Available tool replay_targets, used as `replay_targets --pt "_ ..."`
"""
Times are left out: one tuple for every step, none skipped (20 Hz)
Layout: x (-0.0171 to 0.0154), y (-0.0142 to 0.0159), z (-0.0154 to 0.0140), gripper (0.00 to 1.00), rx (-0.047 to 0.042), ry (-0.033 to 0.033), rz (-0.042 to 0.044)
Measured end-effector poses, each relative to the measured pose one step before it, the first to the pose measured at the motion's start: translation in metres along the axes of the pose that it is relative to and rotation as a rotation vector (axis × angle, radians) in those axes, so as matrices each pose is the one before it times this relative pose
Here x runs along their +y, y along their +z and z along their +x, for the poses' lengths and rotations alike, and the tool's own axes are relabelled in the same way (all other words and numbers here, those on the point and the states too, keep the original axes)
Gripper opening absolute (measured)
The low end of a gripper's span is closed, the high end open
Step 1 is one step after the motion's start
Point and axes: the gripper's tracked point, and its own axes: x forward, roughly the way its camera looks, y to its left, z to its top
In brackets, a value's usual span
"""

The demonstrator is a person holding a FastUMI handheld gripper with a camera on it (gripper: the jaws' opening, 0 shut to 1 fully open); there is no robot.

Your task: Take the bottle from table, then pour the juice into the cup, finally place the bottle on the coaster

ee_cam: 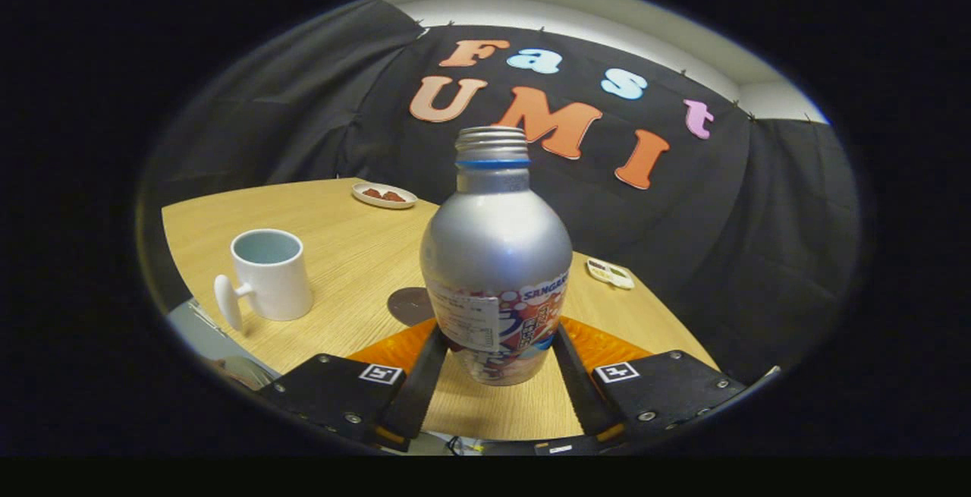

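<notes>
Hand-held gripper [497, 357] is clamped on the bottle [495, 269], kept upright against spilling; cup [269, 273] at ten o'clock.

Snack plate [384, 195], small dish [611, 273], wooden table [341, 231]

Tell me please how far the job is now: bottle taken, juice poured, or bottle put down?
Done: the gripper is shut on the bottle, which looks lifted off the table. In hand: carrying it upright, cap off. Left: pouring into the white cup, whose contents cannot be judged, then setting the bottle on the dark coaster behind it.
</notes>
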Motion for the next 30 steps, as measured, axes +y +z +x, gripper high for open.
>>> replay_targets --pt "0.00423 0.00412 -0.00018 0.77 -0.00726 0.00137 -0.02447" --pt "0.00402 0.00459 0.00029 0.77 -0.00435 -0.00254 -0.02337" --pt "0.00431 0.00125 0.00011 0.77 -0.00584 -0.00168 -0.02571" --pt "0.00396 0.00263 -0.00131 0.77 -0.003 -0.00038 -0.02908" --pt "0.00547 0.00294 -0.00045 0.77 -0.00144 0.00051 -0.0333" --pt "0.00273 0.00274 0.00147 0.77 -0.00309 -0.00006 -0.03332" --pt "0.00204 0.00345 0.00084 0.77 -0.00408 -0.00506 -0.03877" --pt "0.00083 0.00394 0.001 0.77 -0.00573 -0.01048 -0.0454" --pt "-0.00042 0.00411 0.00066 0.77 -0.00801 -0.01226 -0.053" --pt "0.00075 0.0034 0.00088 0.77 -0.0074 -0.01097 -0.05005" --pt "0.00104 0.00372 0.00059 0.77 -0.01022 -0.00595 -0.0415" --pt "0.00217 0.00235 0.00242 0.77 -0.00982 -0.00647 -0.03213" --pt "-0.00175 0.00294 0.00083 0.77 -0.00611 -0.0137 -0.03034" --pt "-0.00196 0.00119 0.00147 0.77 -0.00593 -0.01629 -0.03105" --pt "-0.00104 0.00142 0.00103 0.77 -0.00017 -0.01261 -0.02907" --pt "0.00085 -0.00046 0.00275 0.77 -0.00102 -0.00637 -0.02231" --pt "0.00422 -0.00041 0.00231 0.77 0.00229 0.00091 -0.01951" --pt "0.00263 -0.00062 0.00221 0.77 0.00087 -0.00151 -0.02044" --pt "0.0002 0.00045 0.00132 0.77 -0.00199 -0.00816 -0.02952" --pt "-0.00323 0.00098 0.00131 0.77 -0.00323 -0.02019 -0.03939" --pt "-0.00275 0.00202 -0.00009 0.77 -0.00492 -0.01434 -0.03646" --pt "0.00093 0.00038 0.00112 0.76 -0.00543 -0.00476 -0.01997" --pt "0.00191 0.00147 0.00051 0.76 -0.00451 -0.0011 -0.0127" --pt "0.00063 0.00161 0.00088 0.76 -0.00498 -0.00458 -0.01739" --pt "-0.00083 0.00201 0.00067 0.76 -0.00588 -0.00801 -0.02469" --pt "-0.00154 0.00228 0.00041 0.76 -0.00416 -0.00799 -0.02868" --pt "-0.00118 0.00103 0.00144 0.76 -0.00641 -0.0045 -0.02918" --pt "-0.00091 0.00167 0.00147 0.76 -0.00575 -0.00528 -0.0264" --pt "-0.0004 0.00127 0.0003 0.76 -0.00502 -0.00526 -0.02557" --pt "-0.00395 0.00108 0.00044 0.76 -0.00618 -0.00837 -0.02812"
